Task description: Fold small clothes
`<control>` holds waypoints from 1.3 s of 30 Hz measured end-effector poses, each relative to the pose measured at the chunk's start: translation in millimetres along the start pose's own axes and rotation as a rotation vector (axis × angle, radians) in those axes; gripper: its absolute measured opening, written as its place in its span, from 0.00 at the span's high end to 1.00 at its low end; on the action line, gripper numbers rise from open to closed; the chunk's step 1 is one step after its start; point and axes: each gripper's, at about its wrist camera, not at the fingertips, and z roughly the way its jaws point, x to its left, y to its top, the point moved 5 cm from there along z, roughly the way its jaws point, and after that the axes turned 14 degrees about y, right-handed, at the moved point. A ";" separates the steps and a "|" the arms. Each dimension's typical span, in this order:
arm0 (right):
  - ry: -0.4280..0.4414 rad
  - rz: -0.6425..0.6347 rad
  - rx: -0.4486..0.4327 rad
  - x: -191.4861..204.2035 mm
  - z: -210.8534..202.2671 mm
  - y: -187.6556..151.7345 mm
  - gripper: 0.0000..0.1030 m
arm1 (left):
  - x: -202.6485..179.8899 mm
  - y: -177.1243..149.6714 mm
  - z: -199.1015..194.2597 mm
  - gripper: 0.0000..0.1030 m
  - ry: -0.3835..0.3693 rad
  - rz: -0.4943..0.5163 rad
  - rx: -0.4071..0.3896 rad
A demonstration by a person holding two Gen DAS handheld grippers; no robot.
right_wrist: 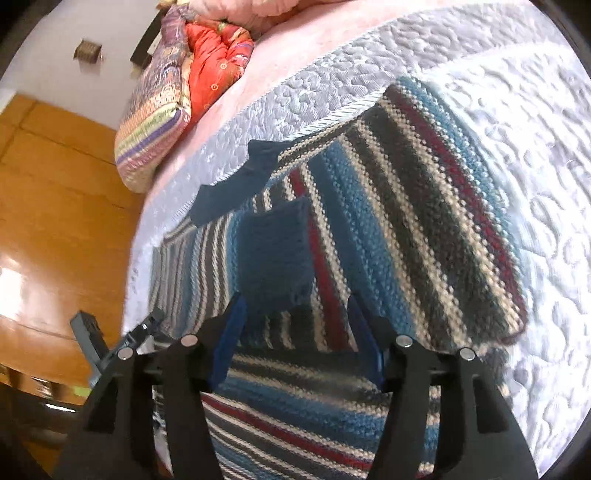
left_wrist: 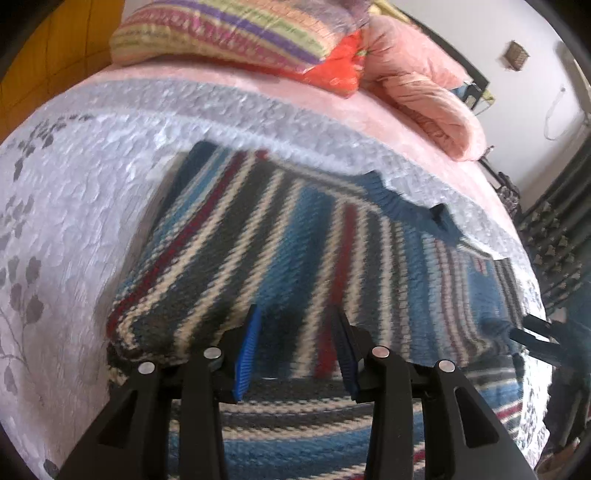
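- Striped sweater [left_wrist: 280, 236] spread on the quilted bedspread [left_wrist: 74, 206] of a bed, filling the middle and lower part of both views; collar [left_wrist: 402, 203] in dark blue near the upper right of the left wrist view, upper left of centre in the right wrist view.
- Left claw [left_wrist: 295, 332] low at bottom centre, blue fingers [left_wrist: 247, 350] spread apart with knit visible between them; nothing pinched as far as can be seen.
- Right claw [right_wrist: 299, 325] likewise spread wide just over the knit, a plain blue patch [right_wrist: 275, 254] of the sweater right ahead of it; gripping nothing.
- One side already looks turned over onto the body, forming a thick rolled edge at lower left of the left wrist view.
- Long axis judged to run from the collar at the far edge down toward the cameras; stripes run along that same line in the folded part and curve crosswise at the bottom of frame.
- Risk: thick, springy knit may let a pinch catch only the top layer, so the fold beneath drags open.
- Risk: uneven lift between the two claws would skew the fold and bunch the stripes.
- Risk: a low closing claw could snag the bedspread along with the knit.
- Pillows [left_wrist: 236, 33] and a pink blanket [left_wrist: 424, 88] well apart at the top, no obstacle.
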 end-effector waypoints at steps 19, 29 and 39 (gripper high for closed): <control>-0.192 -0.203 0.060 26.9 33.1 3.9 0.93 | -38.4 -3.2 15.0 0.56 -0.010 0.062 0.040; -0.265 -0.216 0.038 23.8 11.4 -3.2 0.77 | -34.7 -0.7 9.6 0.56 -0.001 0.068 0.032; -0.242 -0.368 0.093 78.8 33.3 -14.1 0.77 | -66.9 1.1 0.2 0.50 0.004 0.145 0.013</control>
